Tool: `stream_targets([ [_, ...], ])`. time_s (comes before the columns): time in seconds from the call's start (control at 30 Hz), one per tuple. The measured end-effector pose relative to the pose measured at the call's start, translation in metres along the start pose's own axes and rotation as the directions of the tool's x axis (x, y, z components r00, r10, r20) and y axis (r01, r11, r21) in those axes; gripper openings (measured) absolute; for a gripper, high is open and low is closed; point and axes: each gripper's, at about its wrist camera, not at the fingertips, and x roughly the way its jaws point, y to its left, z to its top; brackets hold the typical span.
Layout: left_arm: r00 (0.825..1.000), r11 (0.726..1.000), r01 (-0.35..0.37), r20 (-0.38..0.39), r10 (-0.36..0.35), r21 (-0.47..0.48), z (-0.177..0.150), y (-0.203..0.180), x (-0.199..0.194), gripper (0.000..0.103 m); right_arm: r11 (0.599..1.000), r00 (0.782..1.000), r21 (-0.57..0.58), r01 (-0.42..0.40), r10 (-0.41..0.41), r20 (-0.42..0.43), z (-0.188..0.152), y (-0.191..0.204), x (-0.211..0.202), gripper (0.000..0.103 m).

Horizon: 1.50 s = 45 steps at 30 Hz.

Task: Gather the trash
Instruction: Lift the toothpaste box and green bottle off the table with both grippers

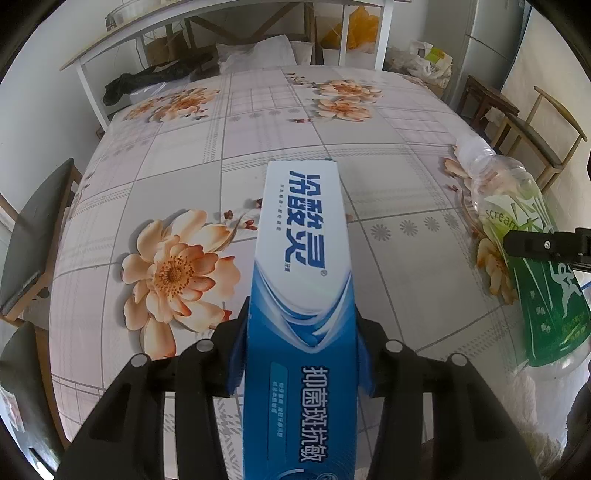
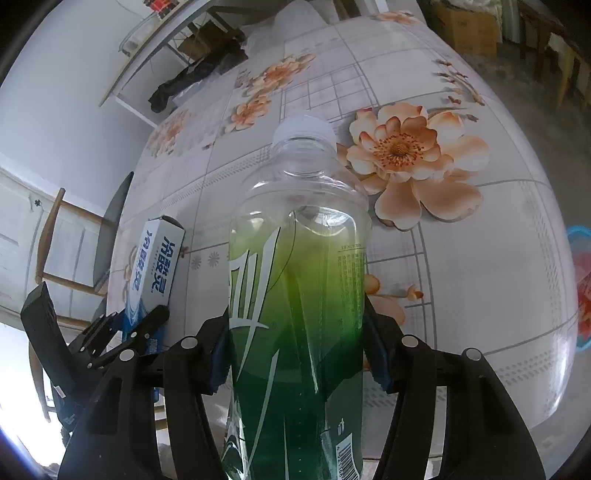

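My left gripper (image 1: 301,354) is shut on a blue and white toothpaste box (image 1: 299,280), which points forward above the floral table (image 1: 184,155). My right gripper (image 2: 297,354) is shut on a clear plastic bottle (image 2: 299,266) with a green label and a white cap, held lengthwise above the table (image 2: 461,266). In the left wrist view the bottle (image 1: 517,229) shows at the right edge with a black finger (image 1: 535,245) of the right gripper across it. In the right wrist view the toothpaste box (image 2: 155,269) and the left gripper (image 2: 133,334) show at the lower left.
Wooden chairs stand at the table's left (image 1: 40,236) and far right (image 1: 535,129). A white shelf frame (image 1: 229,33) with bags and boxes stands behind the table. A black bag (image 1: 147,79) lies at the table's far left edge. A blue-rimmed object (image 2: 581,288) shows at the right.
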Motion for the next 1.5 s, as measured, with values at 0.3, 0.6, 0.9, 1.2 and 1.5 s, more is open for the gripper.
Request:
stream_targets([
  [0.3, 1.000, 1.000, 0.002, 0.021, -0.002, 0.002, -0.001, -0.004, -0.007, 0.045, 1.000, 1.000, 0.011, -0.014, 0.014, -0.003, -0.001, -0.004, -0.002, 0.056],
  [0.6, 0.999, 1.000, 0.005, 0.043, -0.005, 0.010, -0.002, -0.006, -0.013, 0.045, 0.999, 0.999, 0.025, -0.041, 0.041, -0.013, -0.002, -0.008, -0.004, 0.056],
  [0.9, 0.998, 1.000, 0.006, 0.069, -0.007, 0.022, -0.001, -0.008, -0.023, 0.045, 0.998, 0.998, 0.024, -0.052, 0.053, -0.016, -0.002, -0.008, -0.005, 0.056],
  [1.2, 0.996, 1.000, 0.017, 0.091, -0.019, 0.025, 0.000, -0.011, -0.032, 0.045, 0.998, 0.998, 0.019, -0.067, 0.067, -0.008, -0.004, -0.010, -0.013, 0.055],
  [1.5, 0.988, 0.998, 0.046, 0.146, -0.053, 0.047, 0.011, -0.022, -0.051, 0.045, 0.995, 0.995, 0.026, -0.091, 0.090, 0.039, -0.006, -0.021, -0.034, 0.055],
])
